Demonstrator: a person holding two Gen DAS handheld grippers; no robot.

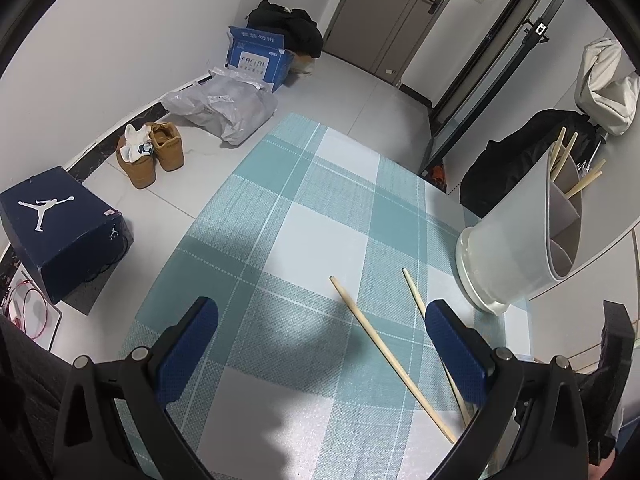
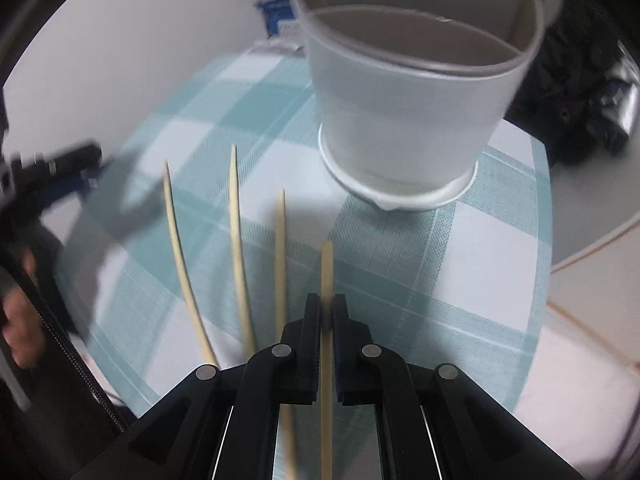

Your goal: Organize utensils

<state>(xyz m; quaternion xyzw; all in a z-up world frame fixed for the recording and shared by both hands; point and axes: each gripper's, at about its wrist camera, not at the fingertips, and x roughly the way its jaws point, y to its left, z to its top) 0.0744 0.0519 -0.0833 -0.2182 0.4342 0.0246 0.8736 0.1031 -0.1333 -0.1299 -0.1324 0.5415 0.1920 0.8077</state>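
The left gripper [image 1: 320, 332] stands with its jaws wide and nothing between them, over the checked cloth [image 1: 312, 184] on the worktop. Two loose chopsticks [image 1: 388, 356] lie just inside its right jaw.

In the right wrist view, three loose chopsticks [image 2: 236, 240] lie on the cloth left of the right gripper [image 2: 327, 312]. Their long axes run near to far, with the far tips fanning slightly left.

The right gripper has its jaws narrow, clamped on a single chopstick [image 2: 327, 272]. This chopstick's long axis follows the gripper's own line. Its far end points toward the base of the divided utensil holder [image 2: 400, 92], which stands far and slightly right.

Risks:
- The grip sits partway along a thin, smooth stick; it may pivot or slip between the jaws when lifted.
- The holder's rim is high above the tip; a low approach would strike the wall and could tip or push the holder.
- The neighbouring chopstick lies just beside the left jaw and may be dragged.
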